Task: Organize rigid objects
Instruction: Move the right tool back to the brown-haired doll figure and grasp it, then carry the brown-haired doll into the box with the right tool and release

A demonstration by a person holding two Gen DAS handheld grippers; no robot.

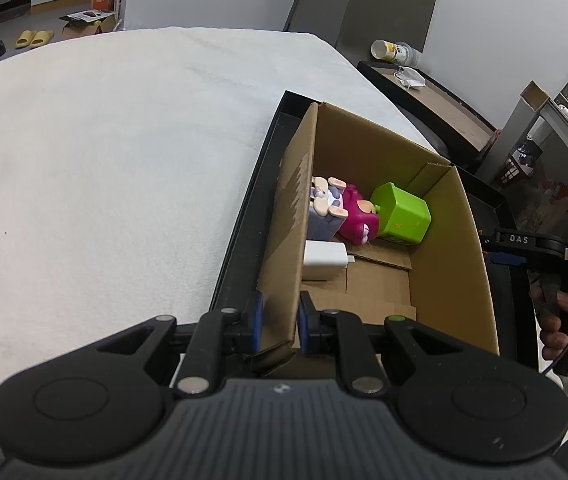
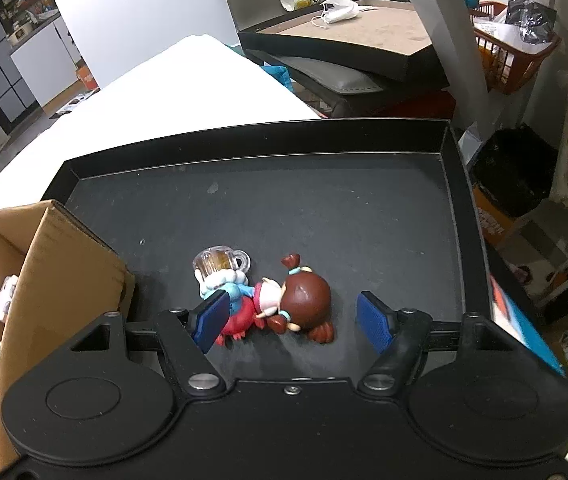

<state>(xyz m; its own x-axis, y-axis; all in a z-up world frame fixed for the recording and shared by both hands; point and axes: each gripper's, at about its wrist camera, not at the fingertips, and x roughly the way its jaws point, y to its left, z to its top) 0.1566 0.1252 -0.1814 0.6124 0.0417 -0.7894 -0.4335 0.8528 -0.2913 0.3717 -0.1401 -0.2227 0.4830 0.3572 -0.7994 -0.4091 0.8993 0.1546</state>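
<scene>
**Doll Waits Between the Open Claw**

On the black tray (image 2: pixel 324 208), a little doll (image 2: pixel 284 300) lies on its side, holding a clear toy mug (image 2: pixel 219 262). We see our right gripper (image 2: pixel 292 318) right over it, its jaws apart and not pressing on anything. One blue pad is beside the doll's red body and the other stands off past its brown head, so the doll lies across the gap, from pad to pad. We think it is the next toy to pick up, and the right hand is the nearer one.

Our left gripper (image 1: pixel 279 324) is squeezed tight on the near wall of the cardboard box (image 1: pixel 456 240), holding it steady. Inside the box sit a purple bunny block (image 1: pixel 326 208), a pink block (image 1: pixel 358 216), a green cube (image 1: pixel 402 216) and a white charger (image 1: pixel 324 258).

The box stands just left of the doll, close by. The tray floor around the doll is bare, and the tray's far rims are well apart from it, so we have room to move.
</scene>
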